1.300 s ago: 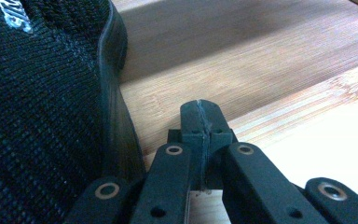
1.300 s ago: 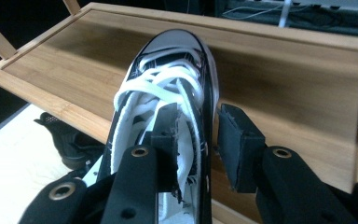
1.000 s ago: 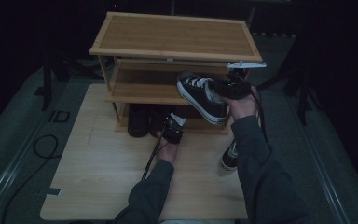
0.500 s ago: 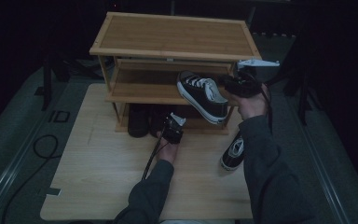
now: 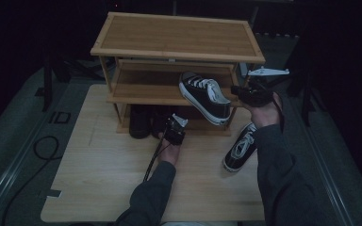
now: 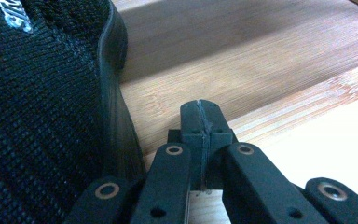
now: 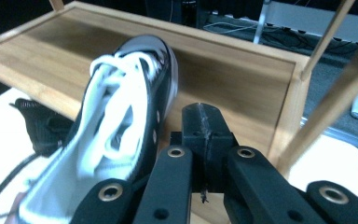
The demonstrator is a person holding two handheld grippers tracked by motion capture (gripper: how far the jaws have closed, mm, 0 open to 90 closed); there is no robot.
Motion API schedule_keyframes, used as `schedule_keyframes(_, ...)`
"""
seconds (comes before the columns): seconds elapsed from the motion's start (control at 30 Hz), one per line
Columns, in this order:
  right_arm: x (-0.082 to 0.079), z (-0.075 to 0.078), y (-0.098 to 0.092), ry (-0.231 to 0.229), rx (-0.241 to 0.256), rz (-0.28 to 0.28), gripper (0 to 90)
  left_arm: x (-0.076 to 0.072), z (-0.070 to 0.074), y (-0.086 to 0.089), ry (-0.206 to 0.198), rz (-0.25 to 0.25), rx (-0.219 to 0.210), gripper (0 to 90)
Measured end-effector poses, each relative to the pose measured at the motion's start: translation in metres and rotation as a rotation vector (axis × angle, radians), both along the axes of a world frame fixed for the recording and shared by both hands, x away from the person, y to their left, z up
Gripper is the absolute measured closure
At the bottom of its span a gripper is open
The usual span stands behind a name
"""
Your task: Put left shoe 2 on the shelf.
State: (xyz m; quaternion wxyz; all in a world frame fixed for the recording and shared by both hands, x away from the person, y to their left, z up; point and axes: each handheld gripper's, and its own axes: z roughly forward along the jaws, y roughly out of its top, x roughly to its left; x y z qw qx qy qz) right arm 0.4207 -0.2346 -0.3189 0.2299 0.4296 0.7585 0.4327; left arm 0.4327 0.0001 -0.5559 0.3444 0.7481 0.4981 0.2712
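Two tools, one sneaker up at the middle shelf

I am holding my right tool (image 5: 245, 92) up beside the right post of the wooden shoe rack (image 5: 179, 35). Its jaws are pressed together in the right gripper view, and whether they are pinching anything I cannot tell. Just beside them, the black-and-white sneaker (image 5: 204, 96) is tilting, toe toward the middle shelf (image 5: 143, 89), its heel hanging out past the shelf's front edge above the bench (image 5: 99, 174).

I am resting my left tool (image 5: 175, 131) low on the bench in front of the rack's bottom level, jaws pressed together on nothing, right next to a black knit shoe (image 6: 42, 107).

The second sneaker (image 5: 240, 148) is lying on the bench by my right forearm, well apart from the first.
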Motion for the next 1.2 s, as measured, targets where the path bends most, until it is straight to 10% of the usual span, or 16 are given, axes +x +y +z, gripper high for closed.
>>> schedule_keyframes(0.7, -0.066, -0.032, -0.014, 0.03, -0.107, 0.156, 90.0, 0.001, -0.001, -0.002, -0.008, 0.006, 0.004, 90.0)
schedule_keyframes(1.2, -0.078, -0.037, -0.002, 0.039, -0.138, 0.206, 90.0, 0.006, 0.0, -0.003, 0.003, 0.017, 0.006, 90.0)
